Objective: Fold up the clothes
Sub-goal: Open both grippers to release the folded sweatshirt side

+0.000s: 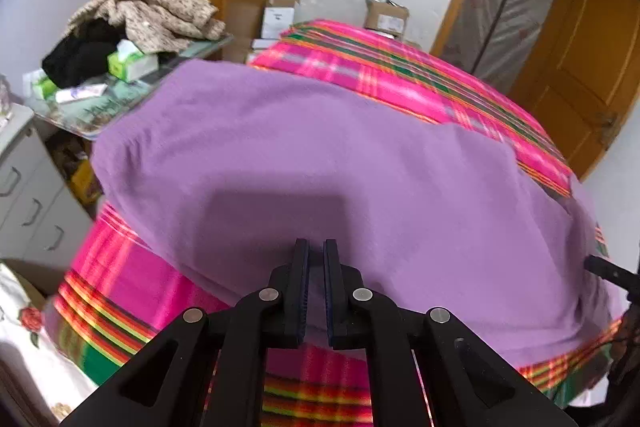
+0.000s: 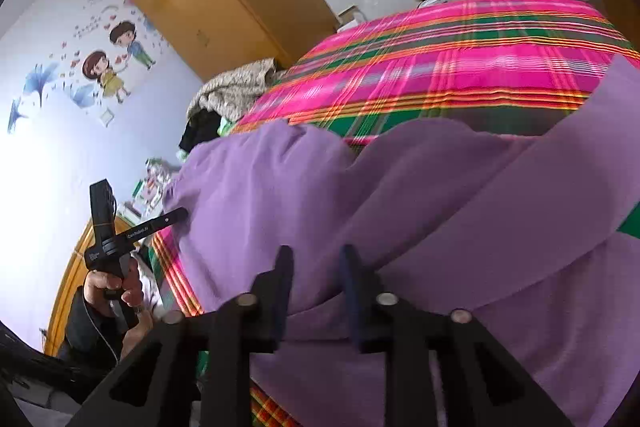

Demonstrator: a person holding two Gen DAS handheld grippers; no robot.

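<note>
Seemingly mid-fold, the purple garment [image 1: 320, 155] lies on the plaid bedspread [image 1: 400, 67], the left gripper [image 1: 316, 259] nearly together and empty at six o'clock, the right gripper [image 2: 316, 259] apart over a fold at six o'clock.

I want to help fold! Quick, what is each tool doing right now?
Left tool: nearly shut, a thin gap, hovering over the purple garment; no cloth visibly pinched.
Right tool: open, holding nothing, above the purple garment.

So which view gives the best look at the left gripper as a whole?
The right wrist view: it shows the left gripper from outside, gripped by a hand, reaching to the purple garment edge. The left wrist view shows only its own fingers from behind, nearly closed over the garment.
</note>
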